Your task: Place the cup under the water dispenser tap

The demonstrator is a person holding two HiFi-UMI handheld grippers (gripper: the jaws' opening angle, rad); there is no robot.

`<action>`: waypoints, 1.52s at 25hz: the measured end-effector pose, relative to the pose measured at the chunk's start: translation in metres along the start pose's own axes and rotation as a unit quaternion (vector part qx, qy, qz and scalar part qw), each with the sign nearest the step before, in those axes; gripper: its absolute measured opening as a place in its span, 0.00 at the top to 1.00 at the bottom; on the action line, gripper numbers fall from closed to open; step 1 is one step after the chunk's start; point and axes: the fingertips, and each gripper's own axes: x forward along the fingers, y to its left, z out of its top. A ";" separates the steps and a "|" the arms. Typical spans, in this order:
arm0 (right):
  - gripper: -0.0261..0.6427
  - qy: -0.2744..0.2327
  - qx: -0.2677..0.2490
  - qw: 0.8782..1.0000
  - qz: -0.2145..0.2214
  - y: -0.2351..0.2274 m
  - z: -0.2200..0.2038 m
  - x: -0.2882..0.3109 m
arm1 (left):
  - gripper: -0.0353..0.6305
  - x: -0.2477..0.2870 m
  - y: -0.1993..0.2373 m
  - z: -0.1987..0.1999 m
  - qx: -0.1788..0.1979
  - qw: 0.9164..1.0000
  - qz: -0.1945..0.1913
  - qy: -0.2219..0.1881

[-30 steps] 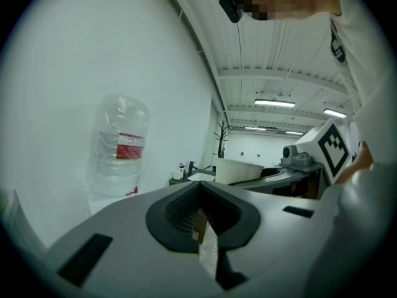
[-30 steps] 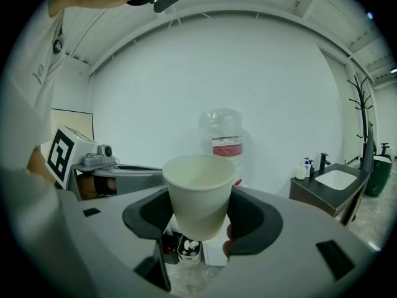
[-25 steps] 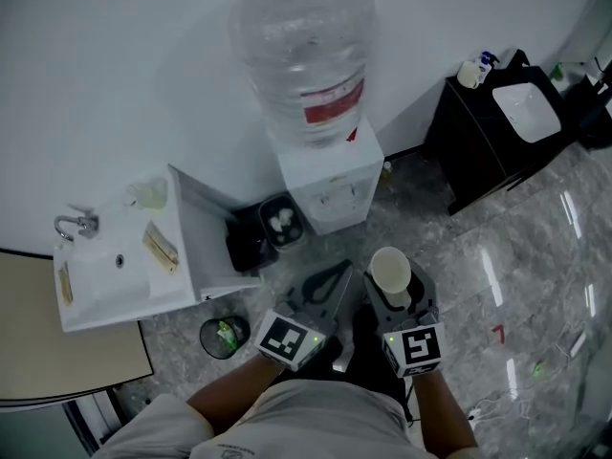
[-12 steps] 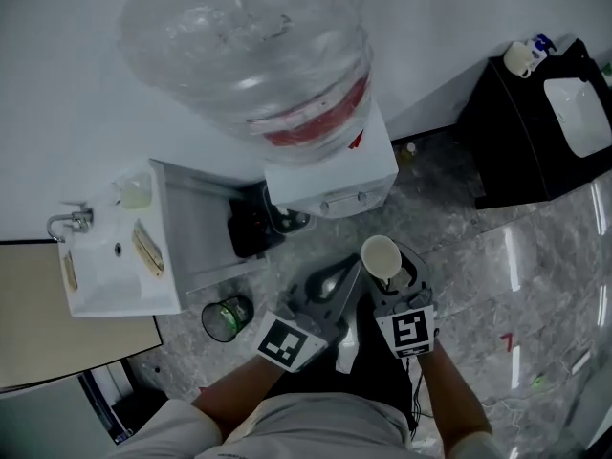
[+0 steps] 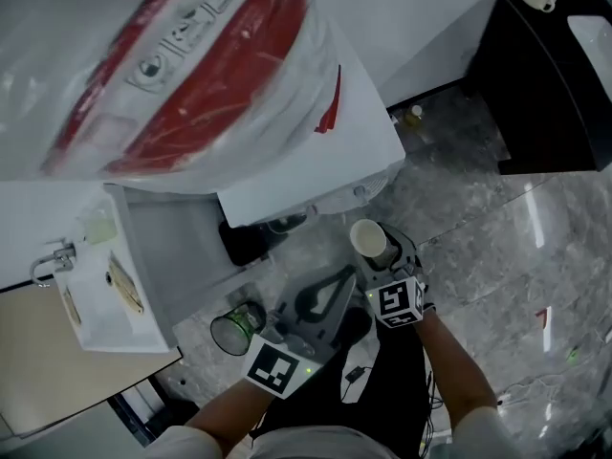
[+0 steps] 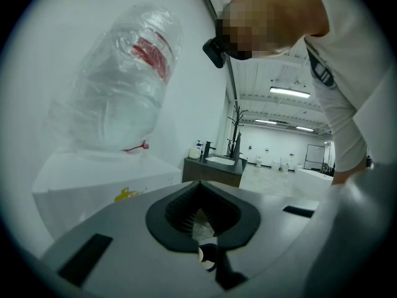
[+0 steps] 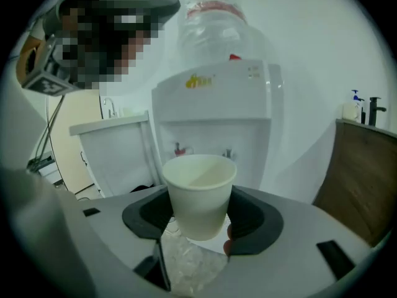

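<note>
A white paper cup (image 5: 367, 238) stands upright between the jaws of my right gripper (image 5: 376, 252), which is shut on it. In the right gripper view the cup (image 7: 198, 191) is empty and hangs in front of the white water dispenser (image 7: 214, 113). The dispenser's red tap (image 7: 180, 149) and a second tap (image 7: 228, 153) sit beyond the cup and slightly higher. A big clear bottle (image 5: 163, 55) tops the dispenser. My left gripper (image 5: 339, 277) hangs just left of the cup, shut with nothing in it.
A white sink cabinet (image 5: 96, 295) stands left of the dispenser, with a black bin (image 5: 251, 242) between them. A round glass container (image 5: 232, 328) sits on the marble floor. A dark cabinet (image 5: 545, 94) stands far right.
The head has dropped closer to the dispenser, so the bottle fills the upper left. Both grippers have sunk toward the dispenser's front, with the cup still held in the right one.
</note>
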 end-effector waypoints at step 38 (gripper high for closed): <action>0.46 0.083 -0.032 0.996 0.017 -0.047 -0.104 0.107 | 0.94 0.008 0.024 -0.071 -0.017 0.998 0.010 0.058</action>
